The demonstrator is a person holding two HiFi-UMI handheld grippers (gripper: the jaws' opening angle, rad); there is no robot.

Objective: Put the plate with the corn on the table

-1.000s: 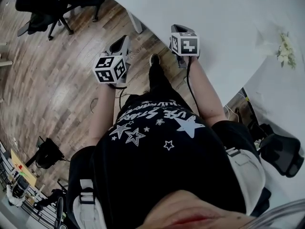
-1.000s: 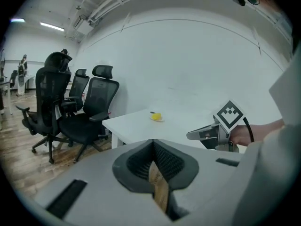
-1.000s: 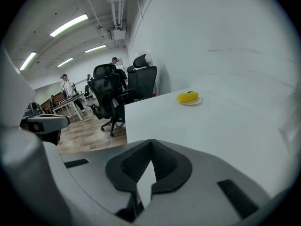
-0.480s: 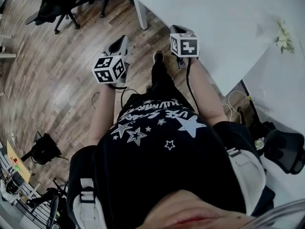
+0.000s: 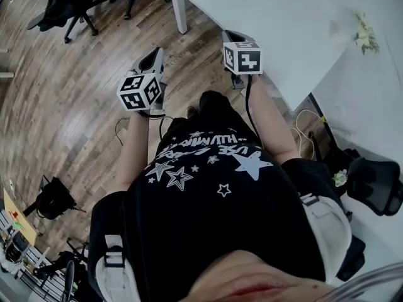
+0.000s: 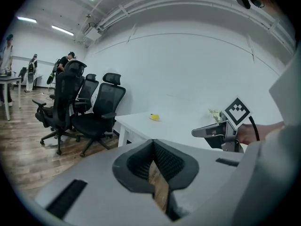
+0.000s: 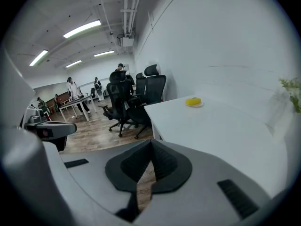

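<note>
A yellow corn cob on a small white plate (image 7: 193,101) lies far off on the long white table (image 7: 221,126); the left gripper view also catches this plate (image 6: 154,117). Neither gripper is near it. My left gripper (image 5: 151,58) is held out over the wooden floor, its jaws shut with nothing in them (image 6: 153,142). My right gripper (image 5: 232,38) hovers at the table's near edge, likewise shut and empty (image 7: 151,142). Each gripper shows in the other's view: the right gripper (image 6: 221,132) and the left gripper (image 7: 49,128).
A small flowering plant (image 5: 364,35) stands on the table at the right. Black office chairs (image 7: 124,98) crowd the table's far end, and another chair (image 5: 374,190) is at my right. People (image 7: 73,91) stand at desks far back. Bags and cables (image 5: 53,200) lie on the floor.
The table leg, chairs and plant have slid across the head view as the person moved. Both grippers stay level in front of the body, shut and empty.
</note>
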